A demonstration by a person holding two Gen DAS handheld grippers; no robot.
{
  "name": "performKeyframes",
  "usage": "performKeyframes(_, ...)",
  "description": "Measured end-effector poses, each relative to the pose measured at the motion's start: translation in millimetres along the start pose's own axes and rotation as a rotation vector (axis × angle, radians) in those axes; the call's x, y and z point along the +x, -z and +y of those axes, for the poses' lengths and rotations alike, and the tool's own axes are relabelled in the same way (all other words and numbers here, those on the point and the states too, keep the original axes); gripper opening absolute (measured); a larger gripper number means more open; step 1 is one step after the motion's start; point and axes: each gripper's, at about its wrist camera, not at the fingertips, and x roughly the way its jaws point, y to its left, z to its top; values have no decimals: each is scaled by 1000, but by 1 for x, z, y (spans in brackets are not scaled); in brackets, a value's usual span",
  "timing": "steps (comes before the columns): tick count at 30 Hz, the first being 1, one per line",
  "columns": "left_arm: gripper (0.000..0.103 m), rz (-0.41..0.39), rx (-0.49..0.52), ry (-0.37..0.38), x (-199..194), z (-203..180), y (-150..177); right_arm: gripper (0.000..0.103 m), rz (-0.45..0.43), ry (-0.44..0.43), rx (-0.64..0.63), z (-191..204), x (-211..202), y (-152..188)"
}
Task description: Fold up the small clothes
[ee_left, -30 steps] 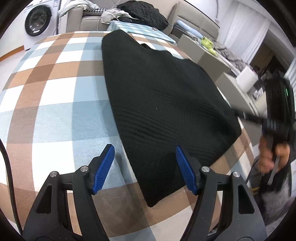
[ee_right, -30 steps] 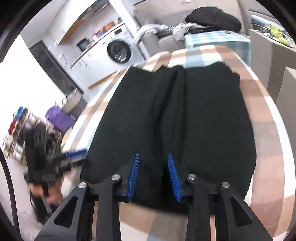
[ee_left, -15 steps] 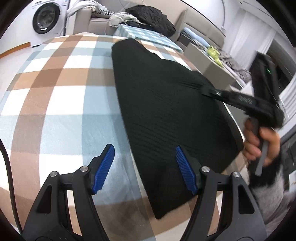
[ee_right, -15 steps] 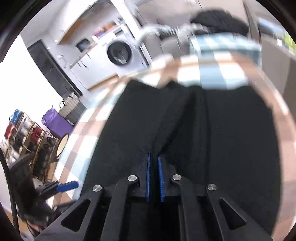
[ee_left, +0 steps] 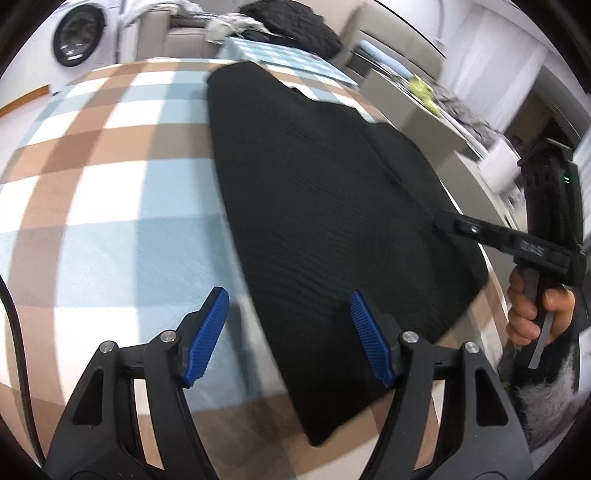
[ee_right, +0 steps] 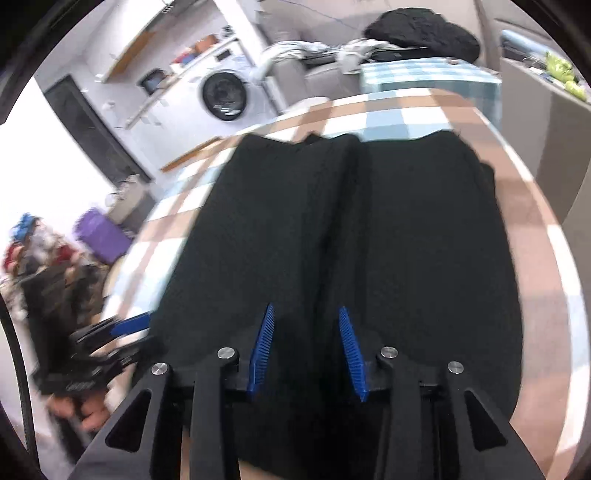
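A black knit garment (ee_left: 325,206) lies flat on the checked cloth (ee_left: 110,192), with a raised crease (ee_right: 332,229) running down its middle. My left gripper (ee_left: 290,326) hovers open over the garment's near left edge, with nothing between its blue pads. It also shows blurred at the left of the right wrist view, as the left gripper (ee_right: 129,326). My right gripper (ee_right: 306,345) is low over the near hem, its jaws opening. The crease lies below the gap and the pads do not press it. In the left wrist view the right gripper (ee_left: 456,225) reaches the garment's right edge.
A washing machine (ee_right: 223,96) stands beyond the table. A sofa with a dark heap of clothes (ee_right: 421,26) is behind it. A grey counter (ee_left: 424,96) runs along the right side. A person's hand (ee_left: 532,310) holds the right gripper's handle.
The right gripper's pads closed almost together over the garment's crease half a second ago and now stand apart again. The left gripper has stayed open and hardly moved.
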Motion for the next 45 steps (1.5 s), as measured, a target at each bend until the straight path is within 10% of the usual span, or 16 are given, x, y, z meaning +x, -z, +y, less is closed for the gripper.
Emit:
performKeyframes(10,68,11,81,-39,-16,-11,20,42,61,103,-67,-2,-11,49)
performKeyframes(18,70,7,147,-35,1,-29,10,46,10,11,25,-29,8,7)
performKeyframes(27,70,-14,-29,-60,-2,16,-9,45,17,40,-23,-15,63,-56)
performKeyframes(31,70,-28,-78,-72,-1,29,-19,12,-5,67,-83,-9,73,-65)
performKeyframes(37,70,-53,-94,-60,-3,34,-32,10,-137,134,-115,5,6,-67)
performKeyframes(41,70,-18,-116,-27,21,32,-46,15,-31,199,-21,-37,26,-63)
performKeyframes(45,70,-19,-133,-15,40,28,-62,42,-3,215,24,-53,34,-52)
